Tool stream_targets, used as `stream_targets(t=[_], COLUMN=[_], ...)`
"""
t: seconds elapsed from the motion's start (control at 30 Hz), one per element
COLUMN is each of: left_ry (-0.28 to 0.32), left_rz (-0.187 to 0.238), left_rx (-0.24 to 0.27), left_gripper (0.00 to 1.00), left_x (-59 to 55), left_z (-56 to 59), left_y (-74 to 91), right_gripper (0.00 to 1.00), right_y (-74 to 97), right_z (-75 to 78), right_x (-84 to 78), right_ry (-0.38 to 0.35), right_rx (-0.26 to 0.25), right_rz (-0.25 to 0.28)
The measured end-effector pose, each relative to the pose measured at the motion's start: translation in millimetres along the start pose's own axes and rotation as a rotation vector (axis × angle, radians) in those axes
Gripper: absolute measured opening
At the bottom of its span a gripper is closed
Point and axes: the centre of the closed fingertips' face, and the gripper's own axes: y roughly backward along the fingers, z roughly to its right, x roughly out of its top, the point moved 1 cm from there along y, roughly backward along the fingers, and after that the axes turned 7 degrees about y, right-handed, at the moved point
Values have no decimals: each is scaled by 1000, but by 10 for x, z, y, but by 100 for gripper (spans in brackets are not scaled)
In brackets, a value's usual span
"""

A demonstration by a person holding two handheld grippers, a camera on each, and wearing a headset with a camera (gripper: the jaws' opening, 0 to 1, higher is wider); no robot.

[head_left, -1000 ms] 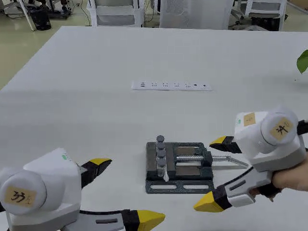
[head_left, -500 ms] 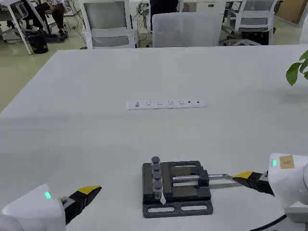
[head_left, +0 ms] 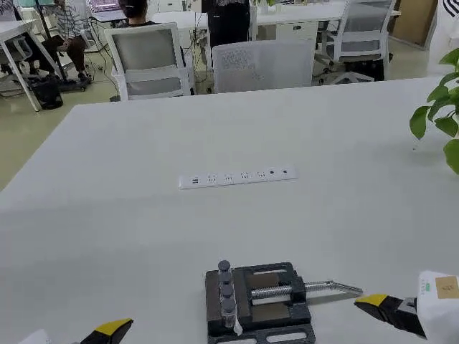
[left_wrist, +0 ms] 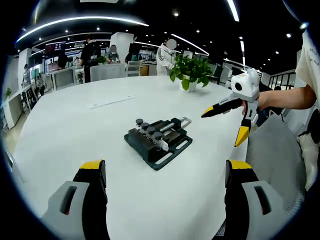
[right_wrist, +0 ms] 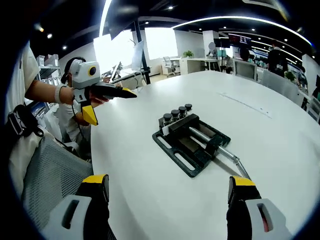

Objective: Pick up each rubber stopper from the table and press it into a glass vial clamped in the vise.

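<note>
Apparently done | vials (head_left: 226, 297) in vise (head_left: 285, 315) at worktop's (head_left: 143, 229) near edge all stoppered | left gripper (left_wrist: 165, 167), right gripper (right_wrist: 170, 182) released, empty | next: verify seating

Four stoppered vials (head_left: 226, 290) upright in vise (head_left: 281, 314)

Open-plan office: large white table (head_left: 129, 215) with a power strip (head_left: 237, 176) on it, grey mesh swivel chairs (head_left: 147, 61) at its far edge, white desks (head_left: 301, 13) and a seated person (head_left: 68, 21) beyond, potted plant (left_wrist: 189, 74), strip lights (left_wrist: 85, 21) on a dark ceiling.
</note>
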Motion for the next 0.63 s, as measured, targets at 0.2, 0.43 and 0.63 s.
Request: stream_targets(t=[0.2, 0.43, 0.63], left_ry=[24, 28, 33], left_rz=[0, -7, -7], left_rx=[8, 12, 21], left_gripper=[99, 99, 99], left_x=[-7, -24, -22], left_z=[-17, -31, -32], left_y=[-26, -34, -8], right_gripper=[99, 99, 99], right_y=[34, 96, 101], right_z=[18, 94, 125], right_x=[9, 10, 1], right_ry=[-25, -33, -33], right_rx=[-19, -44, -66], right_rz=[27, 38, 53])
